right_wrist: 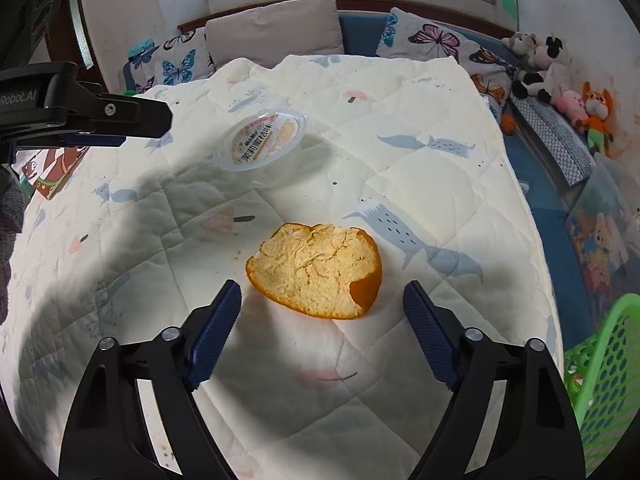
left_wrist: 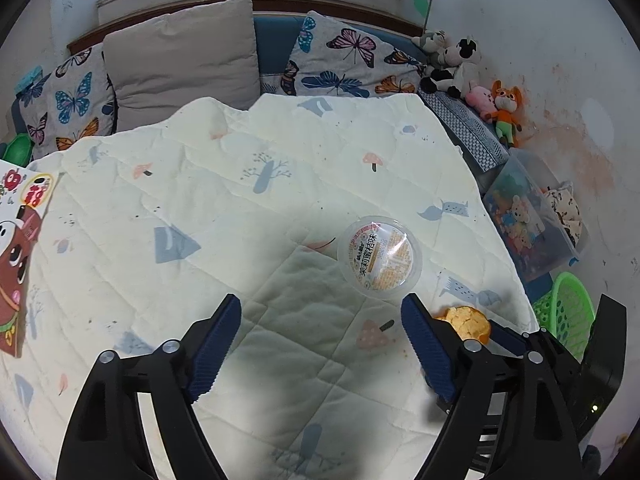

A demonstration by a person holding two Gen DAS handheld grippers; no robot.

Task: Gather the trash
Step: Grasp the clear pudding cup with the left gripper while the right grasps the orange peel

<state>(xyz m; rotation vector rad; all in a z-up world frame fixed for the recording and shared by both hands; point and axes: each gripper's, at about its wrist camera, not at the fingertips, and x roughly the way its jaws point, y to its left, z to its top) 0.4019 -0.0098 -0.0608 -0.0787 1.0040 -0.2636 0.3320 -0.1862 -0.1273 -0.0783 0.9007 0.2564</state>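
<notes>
On quilt [left_wrist: 240, 208], sealed jelly cup [left_wrist: 379, 257] beside peel [right_wrist: 316, 270].

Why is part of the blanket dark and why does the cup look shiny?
Left wrist view: the tongs' shadow darkens the blanket; window light glares on the cup's lid. Right wrist view: shadow falls left of the orange peel, and edges curve from the fisheye lens.

Both grippers' jaws apart, angled downward

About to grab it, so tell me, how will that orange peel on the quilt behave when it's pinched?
The orange peel looks thin and cracked, so it will probably bend or tear. It likely weighs very little. Its curled rim should give the right tool something to bite.
</notes>
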